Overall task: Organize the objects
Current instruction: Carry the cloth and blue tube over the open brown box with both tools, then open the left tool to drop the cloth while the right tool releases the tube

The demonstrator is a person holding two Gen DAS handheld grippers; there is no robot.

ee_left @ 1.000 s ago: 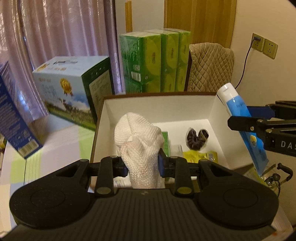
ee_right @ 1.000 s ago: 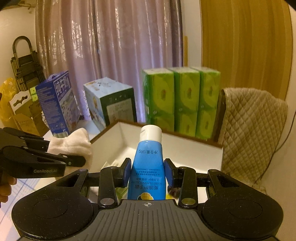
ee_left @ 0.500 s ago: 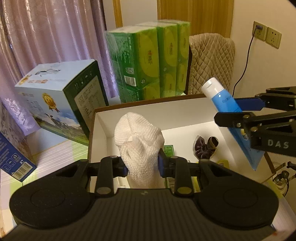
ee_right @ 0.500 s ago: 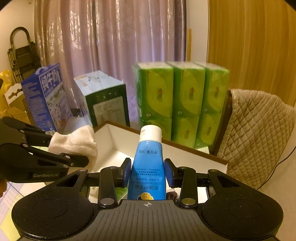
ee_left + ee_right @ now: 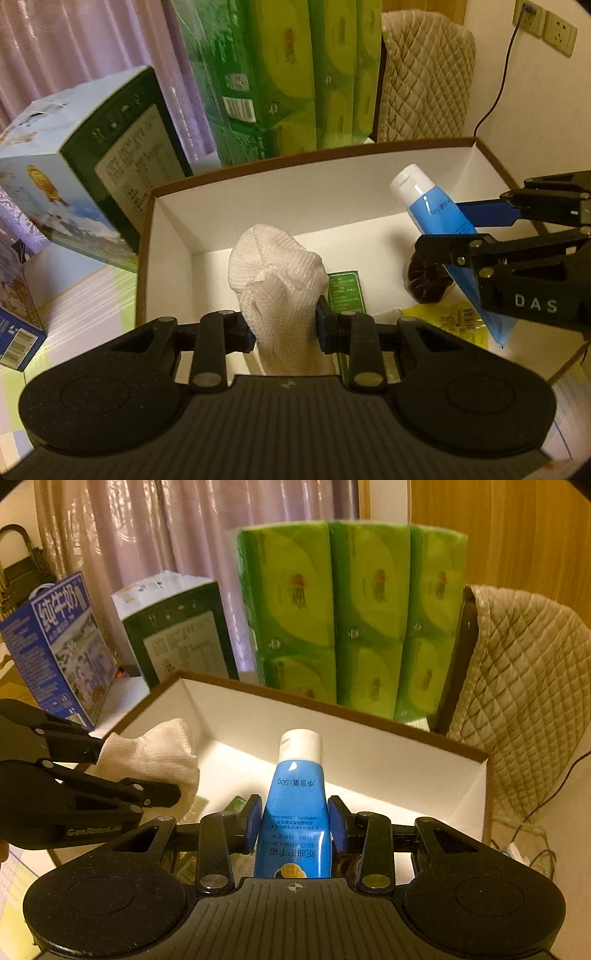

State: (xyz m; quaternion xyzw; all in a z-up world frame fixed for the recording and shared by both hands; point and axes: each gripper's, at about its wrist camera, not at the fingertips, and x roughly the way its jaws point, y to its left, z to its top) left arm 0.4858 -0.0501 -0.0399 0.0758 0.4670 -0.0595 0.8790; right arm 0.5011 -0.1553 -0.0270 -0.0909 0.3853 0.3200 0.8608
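Note:
My left gripper point(image 5: 285, 325) is shut on a bunched white cloth point(image 5: 280, 280), held above the left half of an open white box with a brown rim point(image 5: 314, 157). My right gripper point(image 5: 295, 825) is shut on a blue hand-cream tube with a white cap point(image 5: 295, 805), cap pointing forward, over the box's right half. From the left wrist view the tube point(image 5: 436, 206) and the right gripper point(image 5: 461, 229) show at right; from the right wrist view the cloth point(image 5: 155, 753) and the left gripper point(image 5: 170, 786) show at left.
On the box floor lie a green packet point(image 5: 345, 291), a dark scrunchie point(image 5: 424, 280) and a yellow packet point(image 5: 450, 317). Behind the box stand green tissue packs point(image 5: 351, 613), a blue-green carton point(image 5: 85, 184), a blue milk carton point(image 5: 55, 646) and a quilted chair back point(image 5: 524, 679).
Both grippers have moved forward and down over the box with their loads still held. The box interior now fills more of each view.

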